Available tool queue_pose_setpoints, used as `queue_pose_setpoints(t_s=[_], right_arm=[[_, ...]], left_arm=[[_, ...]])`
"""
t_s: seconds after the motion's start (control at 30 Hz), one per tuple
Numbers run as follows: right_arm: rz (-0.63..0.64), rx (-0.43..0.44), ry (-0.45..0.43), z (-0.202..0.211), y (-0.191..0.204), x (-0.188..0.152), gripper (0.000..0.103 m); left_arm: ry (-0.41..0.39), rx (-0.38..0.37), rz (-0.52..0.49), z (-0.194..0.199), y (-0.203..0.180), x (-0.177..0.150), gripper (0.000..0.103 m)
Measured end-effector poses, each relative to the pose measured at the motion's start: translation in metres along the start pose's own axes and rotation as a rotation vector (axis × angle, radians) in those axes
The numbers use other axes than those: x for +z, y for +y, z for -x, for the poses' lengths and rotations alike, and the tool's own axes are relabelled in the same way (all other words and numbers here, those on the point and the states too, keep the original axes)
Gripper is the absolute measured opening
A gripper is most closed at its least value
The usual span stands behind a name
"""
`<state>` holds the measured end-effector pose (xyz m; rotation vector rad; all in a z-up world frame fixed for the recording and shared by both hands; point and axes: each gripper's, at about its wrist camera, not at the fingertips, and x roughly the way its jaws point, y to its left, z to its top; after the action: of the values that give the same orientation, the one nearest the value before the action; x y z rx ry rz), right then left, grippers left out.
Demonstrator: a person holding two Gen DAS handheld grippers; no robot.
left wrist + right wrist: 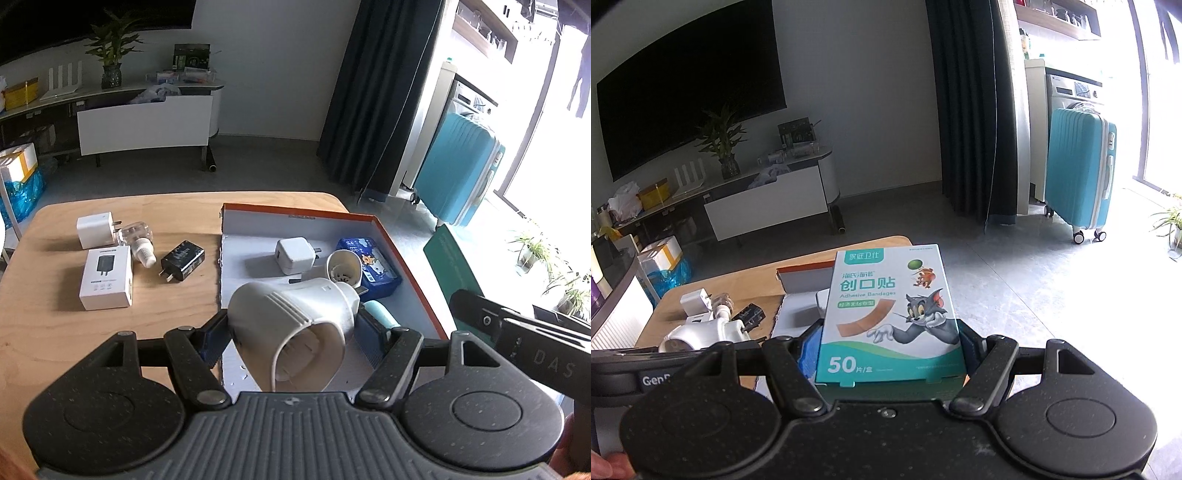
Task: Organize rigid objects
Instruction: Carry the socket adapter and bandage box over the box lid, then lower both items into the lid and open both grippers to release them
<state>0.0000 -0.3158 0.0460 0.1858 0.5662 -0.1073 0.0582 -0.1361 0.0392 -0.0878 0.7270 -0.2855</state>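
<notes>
Item: left gripper [291, 332], jaws clamped on a white plug-in device [295, 325], held over the orange-rimmed box [402, 251]. Right gripper [890, 350], jaws clamped on a bandage carton [892, 314], above the table's near edge (just beside the box). Advice: lower each item level into bare floor space, clear of the white charger [293, 255]. Legible: "Adhesive Bandages", "50".

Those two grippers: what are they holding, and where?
Left gripper pinches a white plug-in device across its body; right gripper clamps a bandage box by its sides.
</notes>
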Motion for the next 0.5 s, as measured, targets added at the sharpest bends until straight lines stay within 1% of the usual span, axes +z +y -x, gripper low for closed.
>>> queue_pose_setpoints(t_s=[0.5], right_arm=[[0.016,0.008,-0.004,-0.0049,-0.0024,0.0033,0.084]], left_arm=[[0.01,0.005,-0.012,-0.0103,-0.0067,0.0055,0.072]])
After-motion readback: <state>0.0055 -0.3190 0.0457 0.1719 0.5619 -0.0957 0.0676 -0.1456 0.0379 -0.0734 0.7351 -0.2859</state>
